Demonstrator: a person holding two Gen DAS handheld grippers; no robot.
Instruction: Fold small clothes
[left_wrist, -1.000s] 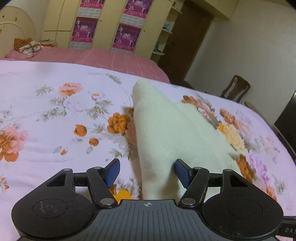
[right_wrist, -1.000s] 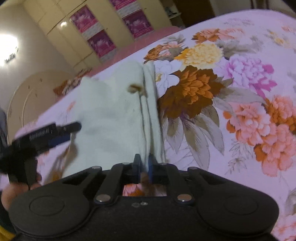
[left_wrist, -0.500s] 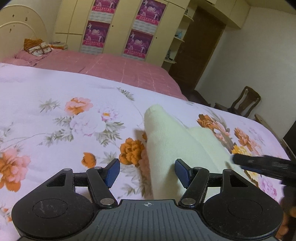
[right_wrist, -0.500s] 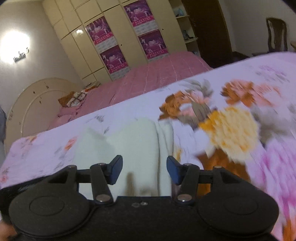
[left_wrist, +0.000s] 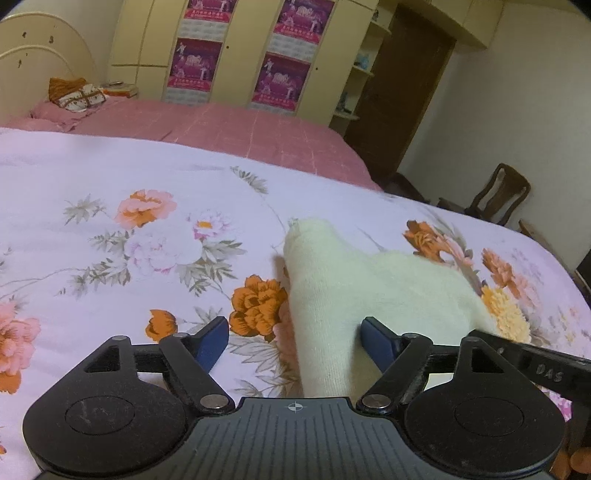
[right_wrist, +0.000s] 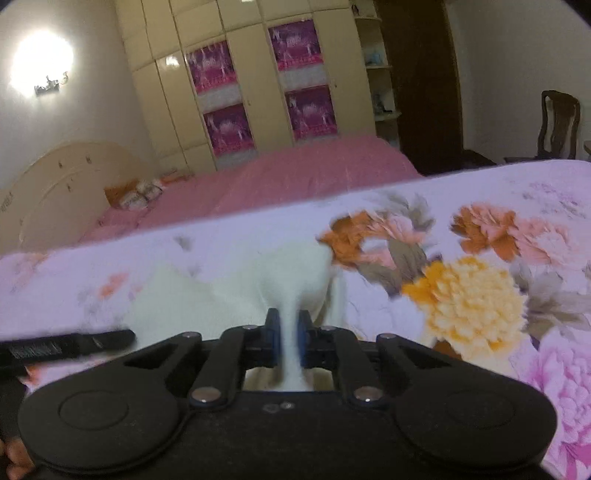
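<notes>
Since half a second ago my right gripper (right_wrist: 287, 334) has been closing and now pinches a fold of the cream garment (left_wrist: 354, 295), which lies on the floral bedspread (left_wrist: 110, 229). My left gripper (left_wrist: 294, 341) has been opening; its wide jaws straddle the garment's near end.

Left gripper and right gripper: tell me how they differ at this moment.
The left gripper stands open, its jaws having just widened, with the pale cream garment lying between its blue pads unpinched. The right gripper has just closed and is shut on a pinched ridge of that garment. The left view is sharp; the right is blurred. Both are black, blue-padded, and over the floral bedspread.
</notes>
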